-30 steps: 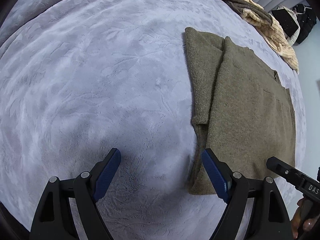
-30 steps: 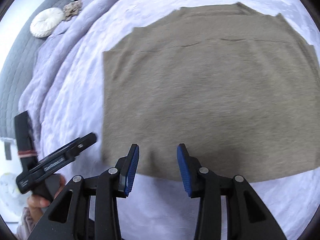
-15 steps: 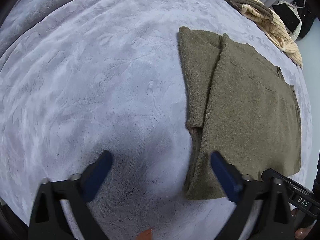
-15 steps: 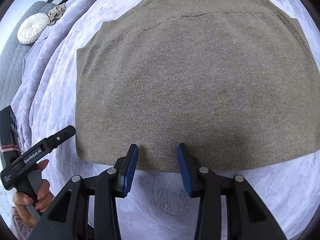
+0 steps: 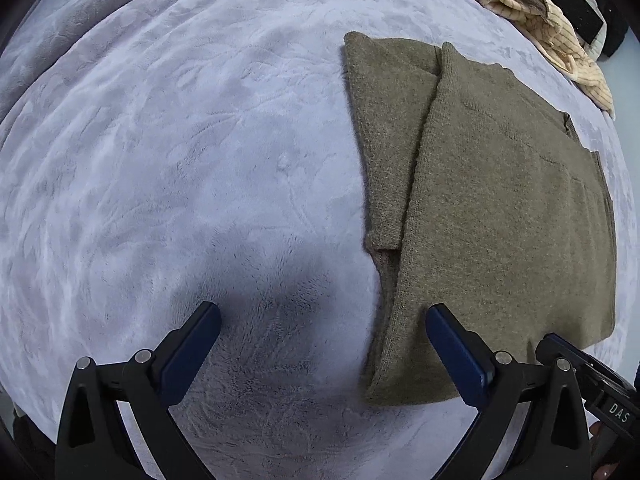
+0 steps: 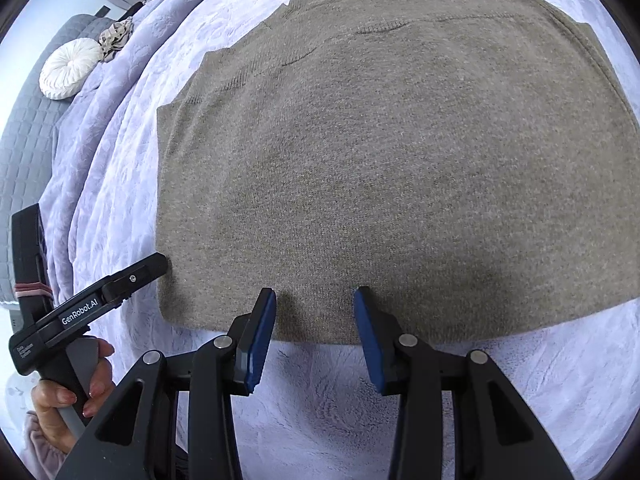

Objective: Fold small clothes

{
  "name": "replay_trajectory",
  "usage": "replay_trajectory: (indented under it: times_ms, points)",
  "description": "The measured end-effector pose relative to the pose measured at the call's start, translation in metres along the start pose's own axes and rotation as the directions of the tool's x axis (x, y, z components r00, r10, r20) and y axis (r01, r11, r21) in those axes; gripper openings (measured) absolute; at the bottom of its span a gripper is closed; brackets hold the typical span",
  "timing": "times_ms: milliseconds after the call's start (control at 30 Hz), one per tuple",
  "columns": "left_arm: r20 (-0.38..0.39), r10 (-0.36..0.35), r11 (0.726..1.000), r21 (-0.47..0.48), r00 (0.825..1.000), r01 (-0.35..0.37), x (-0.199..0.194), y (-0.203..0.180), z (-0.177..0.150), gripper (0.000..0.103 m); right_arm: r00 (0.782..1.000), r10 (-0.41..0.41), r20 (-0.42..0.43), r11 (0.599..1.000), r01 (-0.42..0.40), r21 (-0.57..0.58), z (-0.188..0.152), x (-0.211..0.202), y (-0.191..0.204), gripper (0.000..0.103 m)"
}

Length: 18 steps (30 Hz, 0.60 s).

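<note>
An olive-brown knitted sweater [image 5: 500, 208] lies flat on a lavender plush blanket [image 5: 180, 160], one sleeve folded in along its left side. My left gripper [image 5: 323, 314] points down at the sweater's near left corner with its jaws wide open. Its right finger [image 5: 452, 344] hangs over the fabric edge, its left finger over bare blanket, and nothing is pinched. In the right wrist view the sweater [image 6: 392, 152] fills most of the frame. My right gripper [image 6: 316, 296] hovers half open over the near hem, its pads apart and not pressing the cloth.
A heap of beige striped clothes [image 5: 560, 28] lies at the blanket's far right edge. A round white cushion [image 6: 70, 68] and a grey quilted surface [image 6: 24, 152] are off to the left. A hand [image 6: 60, 396] holds the left tool's handle.
The left jaws have spread wider. The right gripper has shifted in over the sweater's near hem, and the sweater now fills more of its view.
</note>
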State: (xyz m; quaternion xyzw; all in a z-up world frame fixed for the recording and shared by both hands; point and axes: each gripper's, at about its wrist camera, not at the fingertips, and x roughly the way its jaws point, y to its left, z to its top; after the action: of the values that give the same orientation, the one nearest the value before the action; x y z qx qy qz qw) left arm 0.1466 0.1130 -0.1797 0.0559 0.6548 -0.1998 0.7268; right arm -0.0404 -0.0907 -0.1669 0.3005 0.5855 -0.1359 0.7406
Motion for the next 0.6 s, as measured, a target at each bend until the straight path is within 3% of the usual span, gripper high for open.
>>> replay_trajectory:
  times_ms: [133, 233, 433, 500, 600]
  points:
    - [0.005, -0.064, 0.998, -0.021, 0.998, 0.064, -0.002, 0.003, 0.001, 0.103, 0.999, 0.046, 0.014, 0.999, -0.046, 0.017, -0.002, -0.008, -0.002, 0.044]
    - [0.026, -0.126, 0.990, -0.058, 0.992, 0.127, -0.006, 0.010, 0.008, 0.103, 0.987, 0.160, 0.013, 0.987, -0.160, 0.030, -0.009, -0.011, -0.001, 0.047]
    - [0.030, -0.244, 0.960, -0.132, 0.969, 0.246, -0.004, 0.021, 0.021, 0.103, 0.906, 0.419, -0.057, 0.895, -0.402, 0.193, -0.032, 0.018, -0.001, 0.054]
    - [0.026, -0.271, 0.953, -0.135, 0.962, 0.272, 0.000, 0.022, 0.023, 0.103, 0.887, 0.461, -0.032, 0.860, -0.438, 0.263, -0.036, 0.031, -0.005, 0.055]
    - [0.010, -0.322, 0.935, -0.152, 0.947, 0.320, 0.007, 0.020, 0.027, 0.103, 0.861, 0.504, 0.072, 0.796, -0.495, 0.349, -0.038, 0.043, -0.012, 0.055]
